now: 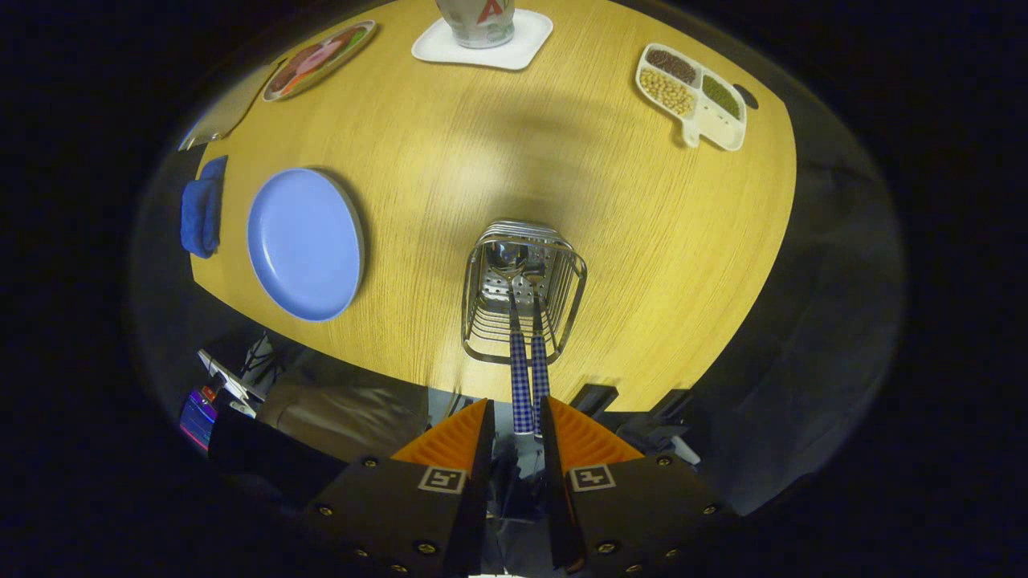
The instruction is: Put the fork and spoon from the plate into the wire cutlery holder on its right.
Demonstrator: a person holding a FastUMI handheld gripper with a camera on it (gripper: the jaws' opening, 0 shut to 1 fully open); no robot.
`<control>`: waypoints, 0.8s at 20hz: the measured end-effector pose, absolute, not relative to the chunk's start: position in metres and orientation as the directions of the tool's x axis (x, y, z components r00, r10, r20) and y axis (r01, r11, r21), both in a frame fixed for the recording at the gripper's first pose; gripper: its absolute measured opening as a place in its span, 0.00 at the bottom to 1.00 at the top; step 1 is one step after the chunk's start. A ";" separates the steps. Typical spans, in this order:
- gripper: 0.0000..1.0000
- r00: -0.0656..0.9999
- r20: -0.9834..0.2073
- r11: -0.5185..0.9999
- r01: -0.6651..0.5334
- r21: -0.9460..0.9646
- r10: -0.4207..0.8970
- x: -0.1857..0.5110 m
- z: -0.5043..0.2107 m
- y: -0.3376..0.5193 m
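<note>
Hovering above the wire cutlery holder (524, 291), our gripper (516, 421) looks released, fingers flanking two checked handles (528, 377) already inside; blue plate (304, 243) empty. We risk snagging handles, tipping the holder.

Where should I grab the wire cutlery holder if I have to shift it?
Probably by the rim of the wire holder, coming down from above onto one long side wall: it stands upright and open-topped. The gripper fingers flank two checked handles leaning out toward them, so avoid that end.
</note>
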State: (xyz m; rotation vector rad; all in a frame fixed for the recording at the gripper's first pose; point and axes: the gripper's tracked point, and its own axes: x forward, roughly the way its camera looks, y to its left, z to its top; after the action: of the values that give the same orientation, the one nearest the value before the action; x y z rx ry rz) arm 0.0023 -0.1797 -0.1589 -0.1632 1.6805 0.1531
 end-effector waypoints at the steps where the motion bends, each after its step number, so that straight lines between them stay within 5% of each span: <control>1: 0.32 -0.051 -0.998 0.984 -0.178 0.031 0.022 -0.005 -0.154 -0.169; 7: 0.33 0.418 -0.906 0.995 -0.098 0.033 0.071 -0.021 -0.119 -0.123; 11: 0.32 0.816 -0.576 0.998 -0.062 0.006 0.054 -0.010 -0.051 -0.077; 16: 0.33 0.955 -0.292 0.999 -0.043 0.011 0.045 -0.032 -0.003 -0.037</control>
State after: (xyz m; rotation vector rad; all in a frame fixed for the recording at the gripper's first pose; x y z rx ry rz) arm -0.0320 -0.0368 -0.0031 0.0047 0.2970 0.0447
